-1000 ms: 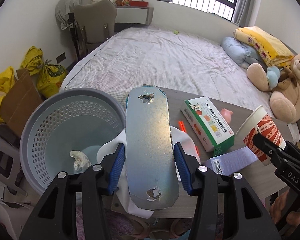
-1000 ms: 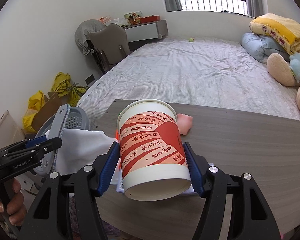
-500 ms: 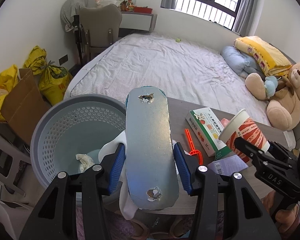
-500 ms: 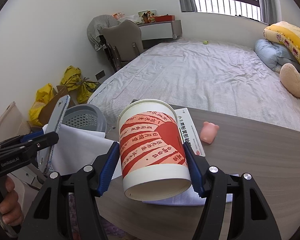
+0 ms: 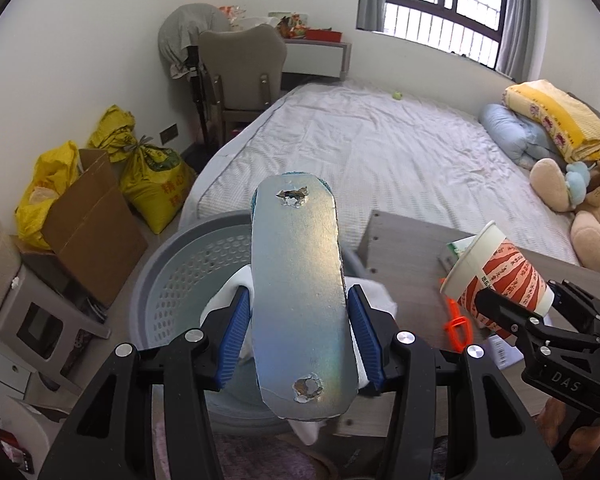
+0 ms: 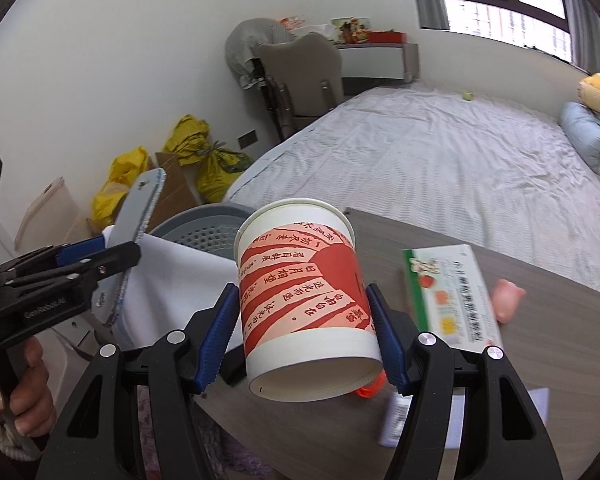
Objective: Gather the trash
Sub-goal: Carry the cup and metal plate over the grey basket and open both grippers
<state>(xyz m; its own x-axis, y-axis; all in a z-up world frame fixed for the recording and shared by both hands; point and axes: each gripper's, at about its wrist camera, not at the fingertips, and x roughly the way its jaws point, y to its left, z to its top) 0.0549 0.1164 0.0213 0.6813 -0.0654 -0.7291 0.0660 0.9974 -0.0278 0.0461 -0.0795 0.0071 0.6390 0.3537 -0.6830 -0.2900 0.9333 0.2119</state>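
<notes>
While the left gripper (image 5: 298, 336) jaws pinch the silvery flat pad (image 5: 300, 292) with white cloth (image 6: 172, 276) above the grey basket (image 5: 188, 272), the right gripper (image 6: 306, 340) jaws clamp the paper cup (image 6: 304, 300) over the worktop (image 6: 540, 320), so it could slip short of the basket.

Both grippers are black plastic with blue ribbed pads and round silver screws on the finger arms. The left gripper (image 5: 300, 342) carries white letters "GenRobot.AI" on its side; the right gripper (image 6: 306, 338) shows "DAS". A bare hand (image 6: 24, 396) grips the left handle.
</notes>
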